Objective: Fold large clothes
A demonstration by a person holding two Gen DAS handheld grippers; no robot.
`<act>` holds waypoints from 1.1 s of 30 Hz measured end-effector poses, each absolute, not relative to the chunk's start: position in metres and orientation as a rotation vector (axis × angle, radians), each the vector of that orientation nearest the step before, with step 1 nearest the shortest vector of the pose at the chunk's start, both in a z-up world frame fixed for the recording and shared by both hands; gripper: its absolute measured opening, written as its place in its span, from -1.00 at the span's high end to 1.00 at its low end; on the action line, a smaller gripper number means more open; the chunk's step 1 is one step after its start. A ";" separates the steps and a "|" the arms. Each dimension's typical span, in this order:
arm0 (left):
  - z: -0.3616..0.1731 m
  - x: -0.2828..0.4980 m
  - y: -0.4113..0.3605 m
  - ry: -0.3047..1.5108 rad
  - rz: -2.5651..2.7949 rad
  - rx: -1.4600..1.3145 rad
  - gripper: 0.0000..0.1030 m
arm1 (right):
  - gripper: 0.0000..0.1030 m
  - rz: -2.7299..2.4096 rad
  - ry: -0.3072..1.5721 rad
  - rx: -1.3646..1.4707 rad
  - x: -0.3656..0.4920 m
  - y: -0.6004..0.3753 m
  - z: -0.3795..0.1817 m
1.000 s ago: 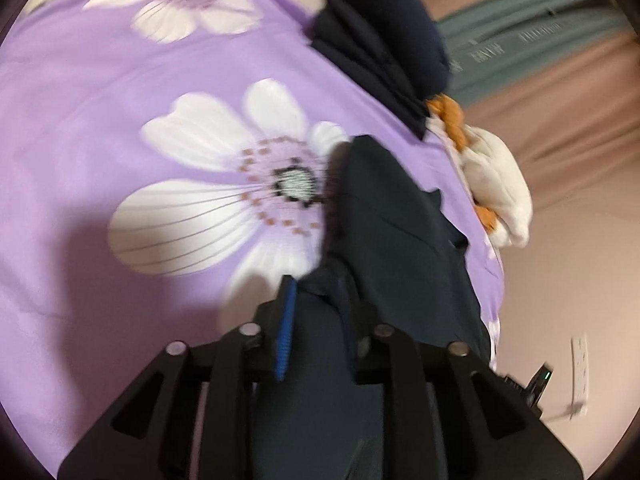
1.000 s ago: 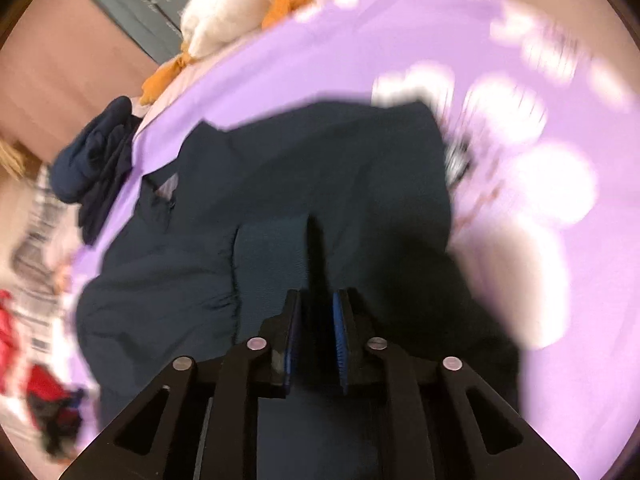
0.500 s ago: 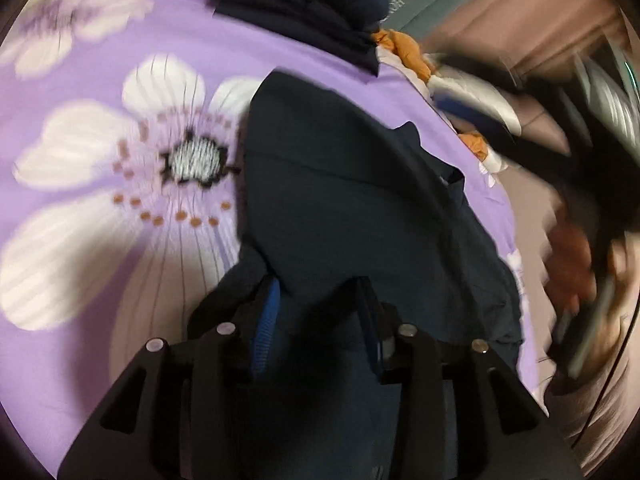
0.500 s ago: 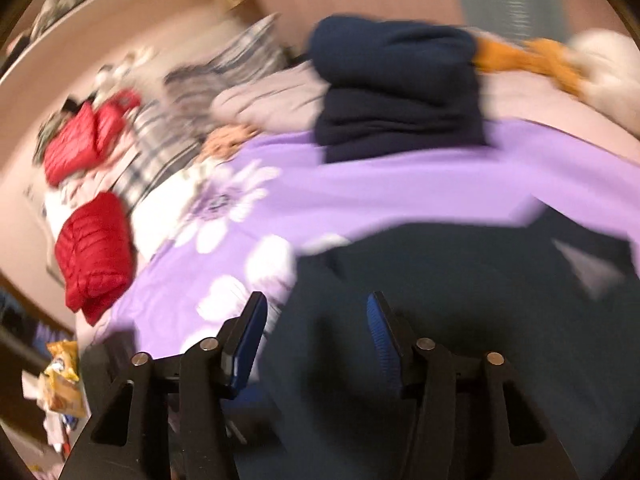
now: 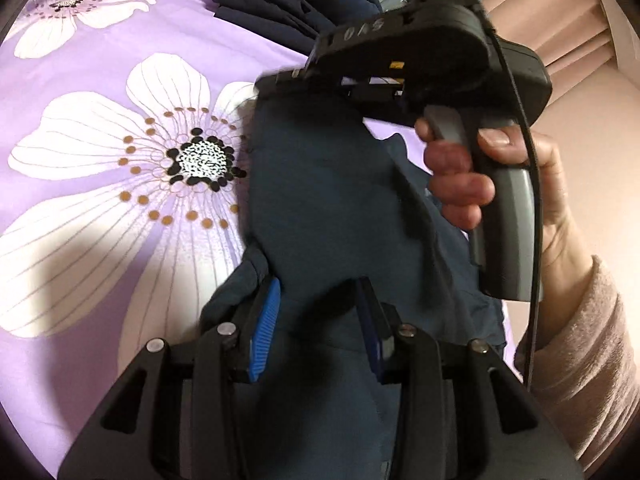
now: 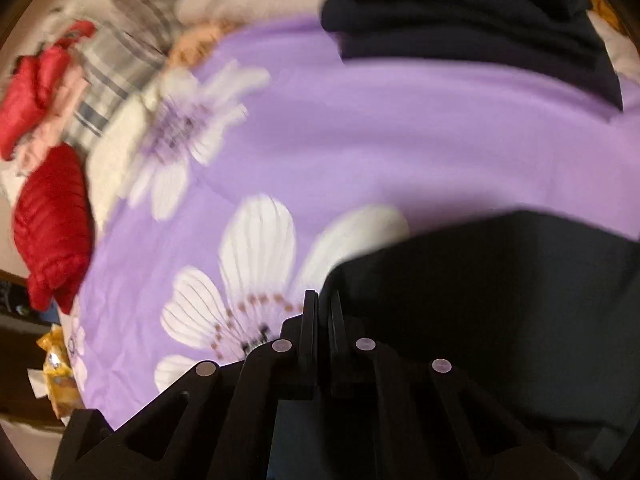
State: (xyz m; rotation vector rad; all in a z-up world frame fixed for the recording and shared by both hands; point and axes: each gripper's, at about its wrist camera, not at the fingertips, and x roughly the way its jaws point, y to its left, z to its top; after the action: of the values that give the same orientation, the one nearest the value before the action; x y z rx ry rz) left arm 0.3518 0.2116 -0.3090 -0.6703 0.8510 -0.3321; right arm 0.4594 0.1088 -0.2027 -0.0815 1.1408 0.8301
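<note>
Bare purple sheet (image 6: 400,128) leftward; folded navy stack (image 6: 460,12) blocks far edge.

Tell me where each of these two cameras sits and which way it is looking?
Left wrist: rides the left gripper, looking down along its fingers over the dark blue garment on the purple flowered sheet; the person's hand holding the right gripper shows.
Right wrist: rides the right gripper, looking down at the same garment's edge and sheet; the red jacket lies beyond.
Shared: garment, sheet, folded navy pile.
</note>
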 end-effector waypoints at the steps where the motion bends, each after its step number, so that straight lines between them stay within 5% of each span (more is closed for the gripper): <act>1: -0.309 0.352 0.213 0.851 -0.323 -0.674 0.28 | 0.95 0.828 1.087 -0.032 0.464 0.106 -0.199; 6: -0.310 0.349 0.212 0.862 -0.302 -0.646 0.40 | 1.00 0.674 1.090 -0.059 0.479 0.103 -0.226; 10: -0.311 0.349 0.213 0.860 -0.309 -0.684 0.40 | 1.00 0.672 0.914 0.032 0.463 0.072 -0.194; 13: -0.301 0.343 0.209 0.862 -0.288 -0.671 0.17 | 0.92 0.735 0.822 0.168 0.434 0.017 -0.154; 15: -0.289 0.336 0.200 0.853 -0.259 -0.620 -0.37 | 0.49 0.753 0.810 0.192 0.410 -0.019 -0.141; 17: -0.273 0.329 0.188 0.837 -0.218 -0.532 -0.52 | -0.11 0.762 0.821 0.218 0.386 -0.056 -0.138; 18: -0.270 0.328 0.184 0.836 -0.212 -0.508 -0.52 | -0.15 0.760 0.823 0.225 0.380 -0.066 -0.139; 23: -0.251 0.328 0.157 0.840 -0.167 -0.388 -0.55 | -0.15 0.638 0.843 0.259 0.332 -0.151 -0.160; 26: -0.251 0.332 0.138 0.843 -0.142 -0.325 -0.91 | -0.16 0.445 0.855 0.178 0.323 -0.189 -0.178; 33: -0.279 0.370 0.115 0.879 -0.108 -0.170 -0.93 | -0.15 0.167 0.943 0.059 0.339 -0.248 -0.229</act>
State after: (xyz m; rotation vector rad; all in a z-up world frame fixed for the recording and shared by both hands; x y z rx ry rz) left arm 0.3702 0.1151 -0.2787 -0.1701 0.8794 -0.1085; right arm 0.3389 -0.2484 -0.2295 0.0594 0.9433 0.1666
